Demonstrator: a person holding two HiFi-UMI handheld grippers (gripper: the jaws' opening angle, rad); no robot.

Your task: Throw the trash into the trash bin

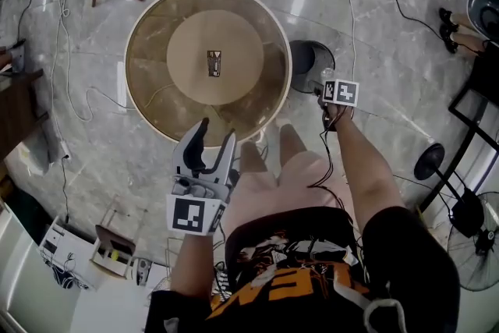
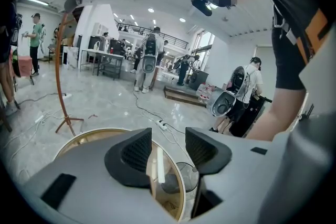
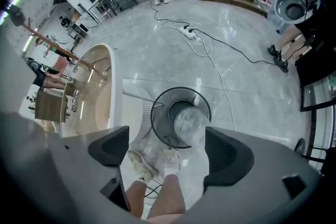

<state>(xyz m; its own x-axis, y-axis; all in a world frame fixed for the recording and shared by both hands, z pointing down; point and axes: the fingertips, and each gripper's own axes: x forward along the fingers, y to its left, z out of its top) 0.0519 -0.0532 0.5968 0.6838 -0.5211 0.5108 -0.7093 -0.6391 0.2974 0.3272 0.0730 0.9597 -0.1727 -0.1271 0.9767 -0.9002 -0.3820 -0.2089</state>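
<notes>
The trash (image 3: 187, 119), clear crumpled plastic, shows inside the rim of the bin (image 3: 159, 113), straight below the right gripper (image 3: 168, 150), whose jaws stand wide apart and empty. The left gripper (image 1: 217, 133) also gapes empty, over the near edge of the round table (image 1: 148, 97). A small packet (image 1: 214, 63) ahead of it carries print too small to read. A white cable (image 1: 348, 4) trails beyond the bin.
</notes>
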